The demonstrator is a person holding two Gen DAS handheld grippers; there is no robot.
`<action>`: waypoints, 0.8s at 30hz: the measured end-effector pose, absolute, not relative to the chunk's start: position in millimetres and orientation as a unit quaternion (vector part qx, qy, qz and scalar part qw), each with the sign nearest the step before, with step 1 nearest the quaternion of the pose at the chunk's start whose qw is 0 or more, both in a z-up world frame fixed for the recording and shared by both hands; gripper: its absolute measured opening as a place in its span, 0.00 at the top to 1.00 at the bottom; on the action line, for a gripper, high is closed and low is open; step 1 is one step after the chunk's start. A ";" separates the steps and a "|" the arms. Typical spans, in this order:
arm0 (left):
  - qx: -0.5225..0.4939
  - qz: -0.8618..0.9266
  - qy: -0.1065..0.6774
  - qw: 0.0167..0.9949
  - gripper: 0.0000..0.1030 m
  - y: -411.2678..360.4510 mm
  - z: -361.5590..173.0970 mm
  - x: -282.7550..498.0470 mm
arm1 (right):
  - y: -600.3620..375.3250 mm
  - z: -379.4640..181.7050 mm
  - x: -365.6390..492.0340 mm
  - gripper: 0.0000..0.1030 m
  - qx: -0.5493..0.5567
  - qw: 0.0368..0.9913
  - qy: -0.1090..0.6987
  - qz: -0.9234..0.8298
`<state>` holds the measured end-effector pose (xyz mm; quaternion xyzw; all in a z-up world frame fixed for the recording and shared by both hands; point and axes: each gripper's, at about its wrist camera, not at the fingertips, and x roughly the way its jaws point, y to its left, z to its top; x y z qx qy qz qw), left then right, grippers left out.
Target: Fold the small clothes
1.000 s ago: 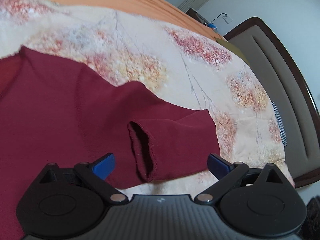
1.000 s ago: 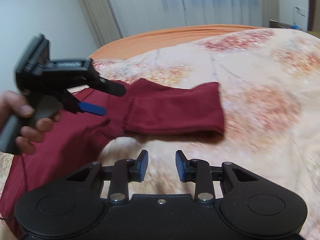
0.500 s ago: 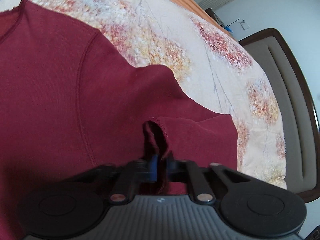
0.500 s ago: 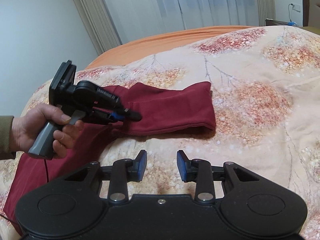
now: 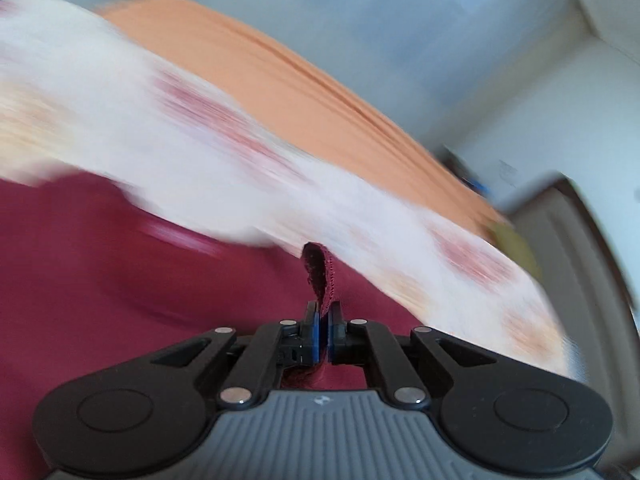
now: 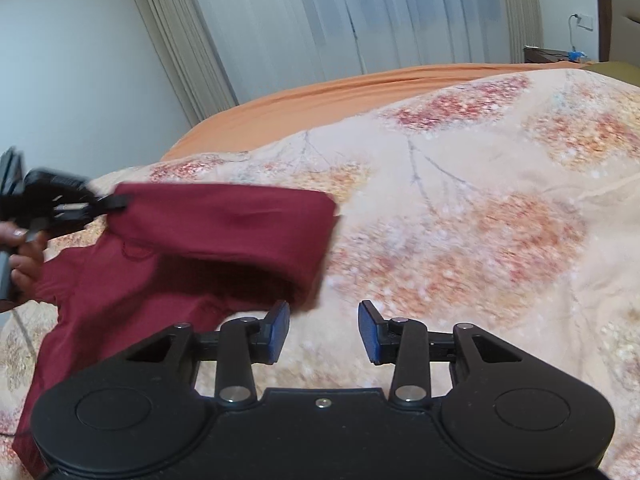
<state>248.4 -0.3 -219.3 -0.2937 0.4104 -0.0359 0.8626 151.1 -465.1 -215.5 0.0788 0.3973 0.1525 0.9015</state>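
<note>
Left wrist view: left gripper (image 5: 323, 330) with blue-padded fingers (image 5: 316, 334) pinched tight on the hemmed cuff of the dark red knit garment (image 5: 120, 280), cuff edge standing up between the pads; rest of the garment spread below, over the blurred cream floral quilt (image 5: 240, 160) on the bed; orange bedsheet (image 5: 280, 80) along the quilt's far edge

Right wrist view: right gripper (image 6: 324, 330) low over bare quilt (image 6: 480, 220), fingers (image 6: 370, 332) opening, nothing between them; dark red garment (image 6: 180, 256) at the quilt's left side, one sleeve lifted and drawn leftward by the left gripper (image 6: 108, 204), held in a hand (image 6: 20, 256) at the left edge; near end of the sleeve just beside the left finger, contact unclear; pale curtains (image 6: 360, 20) behind the bed
</note>
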 end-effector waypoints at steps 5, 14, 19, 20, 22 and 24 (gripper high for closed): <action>-0.267 0.123 0.444 0.846 0.98 105.5 -241.7 229.7 | -432.0 -224.7 174.5 0.58 0.101 0.890 0.406 0.182; -0.299 0.152 0.444 0.831 0.98 160.2 -255.7 205.4 | -379.9 -267.9 288.8 0.54 0.232 0.853 0.415 0.216; -0.305 0.144 0.452 0.826 0.98 174.0 -262.3 199.2 | -367.1 -307.5 348.1 0.58 0.268 0.829 0.449 0.197; -0.306 0.141 0.454 0.825 0.98 175.1 -264.2 200.1 | -365.0 -312.6 353.0 0.59 0.271 0.826 0.452 0.199; -0.298 0.135 0.458 0.826 0.98 175.7 -267.6 203.3 | -360.0 -320.8 360.2 0.64 0.283 0.815 0.462 0.207; -0.290 0.128 0.463 0.828 0.98 175.7 -270.8 206.7 | -354.5 -326.3 365.8 0.72 0.295 0.800 0.473 0.221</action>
